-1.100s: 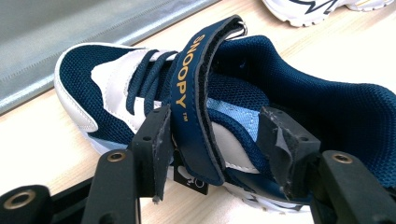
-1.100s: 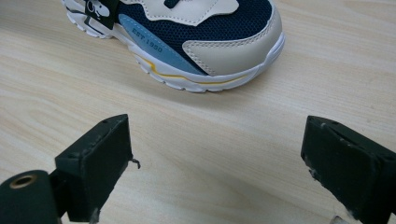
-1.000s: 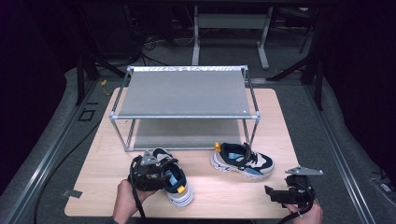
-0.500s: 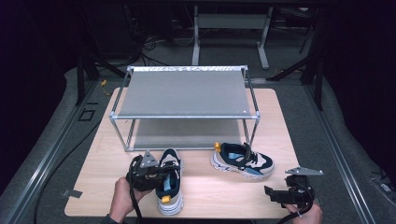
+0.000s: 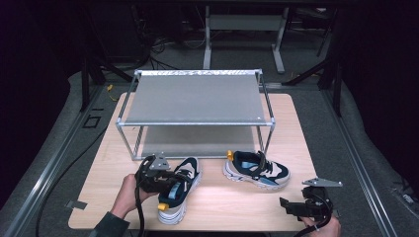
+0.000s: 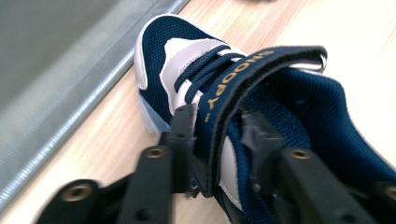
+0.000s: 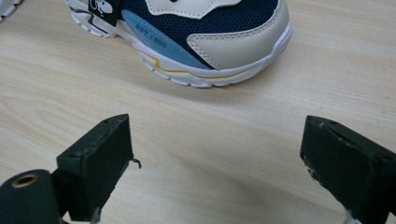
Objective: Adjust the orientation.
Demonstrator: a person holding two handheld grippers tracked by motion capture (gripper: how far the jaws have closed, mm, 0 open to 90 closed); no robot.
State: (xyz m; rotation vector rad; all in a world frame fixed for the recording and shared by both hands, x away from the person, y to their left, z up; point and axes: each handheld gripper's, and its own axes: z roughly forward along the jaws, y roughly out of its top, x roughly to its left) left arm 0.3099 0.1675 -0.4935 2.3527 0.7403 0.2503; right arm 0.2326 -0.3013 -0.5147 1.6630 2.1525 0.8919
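Left gripper [image 5: 165, 180] had just been closing; its fingers [image 6: 184, 135] pinched the side wall and strap of the navy sneaker [image 5: 179, 190], one finger inside the opening. That sneaker sat on the wooden surface [image 5: 222, 202] just in front of the metal rack [image 5: 195, 106], toe toward it. Right gripper [image 5: 291, 206], fingers [image 7: 100, 154] spread wide around nothing, hung near the second sneaker [image 5: 257, 169], also before the rack.

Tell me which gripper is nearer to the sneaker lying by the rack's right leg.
Right. The right gripper sits open on the table just in front of that sneaker, not touching it. The left gripper is farther off, its fingers clamped on the other sneaker.
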